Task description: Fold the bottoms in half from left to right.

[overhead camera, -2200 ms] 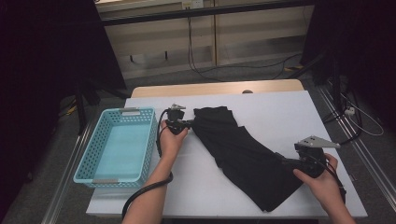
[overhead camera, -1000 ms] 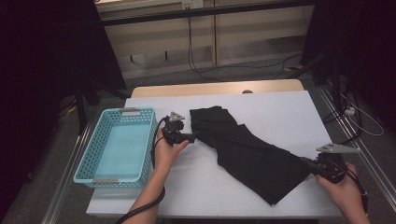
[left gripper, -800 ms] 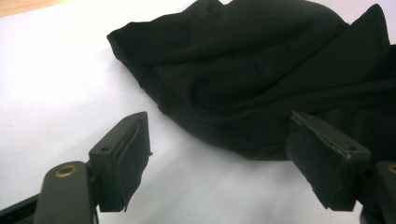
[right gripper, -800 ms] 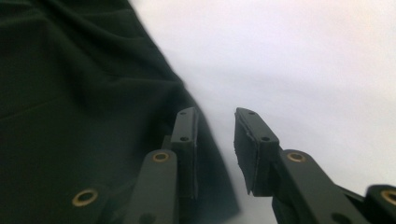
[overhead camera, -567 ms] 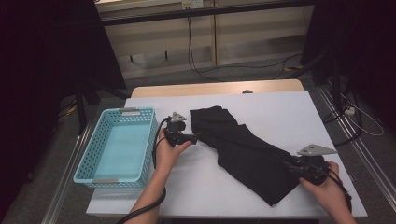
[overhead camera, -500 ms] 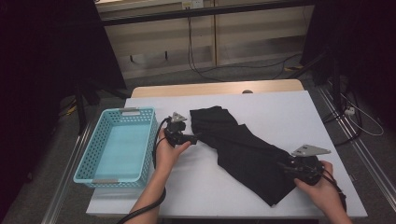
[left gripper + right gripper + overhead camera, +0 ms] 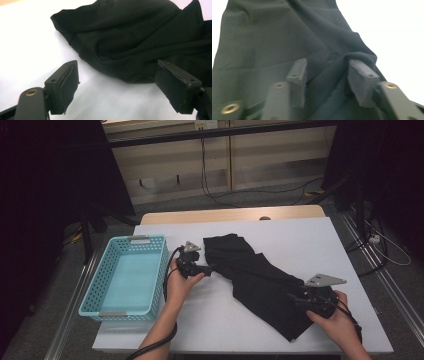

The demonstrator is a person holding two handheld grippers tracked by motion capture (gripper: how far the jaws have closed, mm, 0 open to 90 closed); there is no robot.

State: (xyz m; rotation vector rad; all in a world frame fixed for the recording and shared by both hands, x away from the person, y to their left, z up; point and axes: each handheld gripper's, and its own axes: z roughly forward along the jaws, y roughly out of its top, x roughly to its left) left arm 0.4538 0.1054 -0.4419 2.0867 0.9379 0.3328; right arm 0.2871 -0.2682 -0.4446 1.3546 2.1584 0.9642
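A black garment (image 7: 260, 280) lies stretched slantwise across the white table (image 7: 300, 235), from centre to near right. My left gripper (image 7: 210, 268) rests at its far left end. In the left gripper view it (image 7: 116, 87) stands open, and the garment's edge (image 7: 140, 42) lies just ahead of the pads without touching them. My right gripper (image 7: 292, 297) lies over the garment's near right end. Its jaws have just been opening. In the right gripper view it (image 7: 327, 75) stands partly open over the cloth (image 7: 274, 32), with a raised fold between the jaws, beside the right one.
A light blue plastic basket (image 7: 92, 295) stands on the table's left side, beside my left hand. A dark cable trails from the left gripper along the forearm. Bare white tabletop lies beyond the garment at the back right and along the front edge.
My right hand has come leftward from the table's right edge back over the garment's near end, and its jaws now stand apart. The left hand has stayed put.
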